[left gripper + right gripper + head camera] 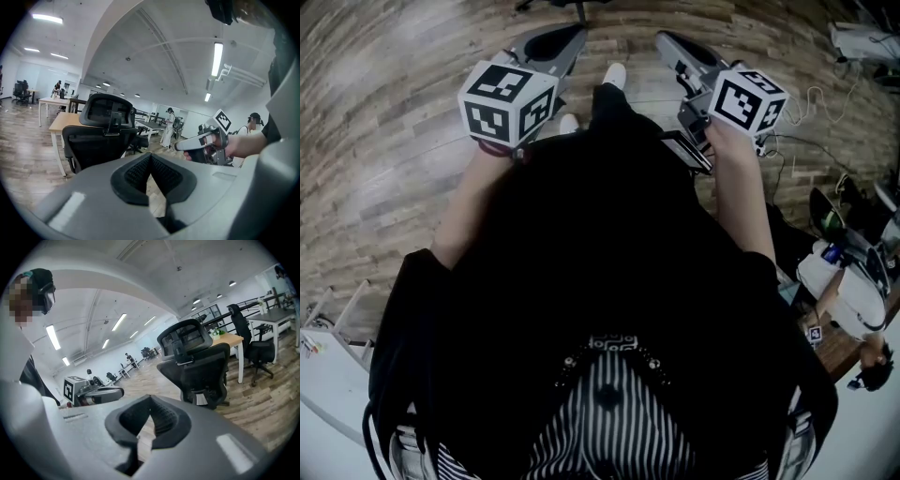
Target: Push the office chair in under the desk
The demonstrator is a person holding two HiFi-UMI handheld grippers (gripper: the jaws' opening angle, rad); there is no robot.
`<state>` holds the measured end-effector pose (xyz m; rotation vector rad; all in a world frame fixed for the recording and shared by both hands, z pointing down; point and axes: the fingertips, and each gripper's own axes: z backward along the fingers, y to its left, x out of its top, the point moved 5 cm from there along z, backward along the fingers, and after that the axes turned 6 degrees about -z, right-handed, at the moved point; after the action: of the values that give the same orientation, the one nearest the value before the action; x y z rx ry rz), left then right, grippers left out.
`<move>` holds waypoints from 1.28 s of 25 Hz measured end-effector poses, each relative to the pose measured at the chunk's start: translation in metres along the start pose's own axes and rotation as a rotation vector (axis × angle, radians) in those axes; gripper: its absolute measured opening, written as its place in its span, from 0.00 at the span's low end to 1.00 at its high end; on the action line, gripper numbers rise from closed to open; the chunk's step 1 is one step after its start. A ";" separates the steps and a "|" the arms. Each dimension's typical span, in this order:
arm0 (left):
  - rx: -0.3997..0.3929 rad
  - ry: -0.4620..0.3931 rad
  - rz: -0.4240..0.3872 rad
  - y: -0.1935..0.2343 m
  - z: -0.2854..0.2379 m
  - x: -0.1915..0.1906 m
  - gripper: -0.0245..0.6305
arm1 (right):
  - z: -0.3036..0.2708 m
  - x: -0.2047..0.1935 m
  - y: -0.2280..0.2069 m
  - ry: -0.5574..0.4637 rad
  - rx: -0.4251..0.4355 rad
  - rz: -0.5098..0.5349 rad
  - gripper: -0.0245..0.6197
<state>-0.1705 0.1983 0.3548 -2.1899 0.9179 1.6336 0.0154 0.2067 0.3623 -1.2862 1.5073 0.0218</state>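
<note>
Left gripper (150,161): jaws pressed together, nothing held.
Right gripper (150,403): jaws pressed together, nothing held.
Office chair (99,140): seen ahead of both grippers, apart, untouched.
Desk (63,123): seen just behind the chair.

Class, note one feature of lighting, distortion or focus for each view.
Head view: dim, with the wood floor bowed by the lens. Left gripper view: fisheye with dark corners; the ceiling light glares. Right gripper view: same bending; the office chair is sharp.
</note>
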 end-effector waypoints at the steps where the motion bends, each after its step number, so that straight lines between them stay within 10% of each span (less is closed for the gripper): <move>1: 0.009 -0.002 -0.003 0.003 -0.001 0.001 0.04 | -0.001 0.002 -0.004 0.002 0.006 -0.005 0.04; 13: 0.097 0.019 0.029 0.057 -0.089 0.041 0.04 | -0.050 0.097 -0.073 0.023 0.181 -0.007 0.04; 32: 0.157 0.016 0.010 0.124 -0.204 0.108 0.05 | -0.088 0.204 -0.150 0.034 0.209 0.053 0.04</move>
<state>-0.0732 -0.0453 0.3426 -2.0989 1.0265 1.4952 0.0989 -0.0469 0.3400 -1.0837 1.5298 -0.1209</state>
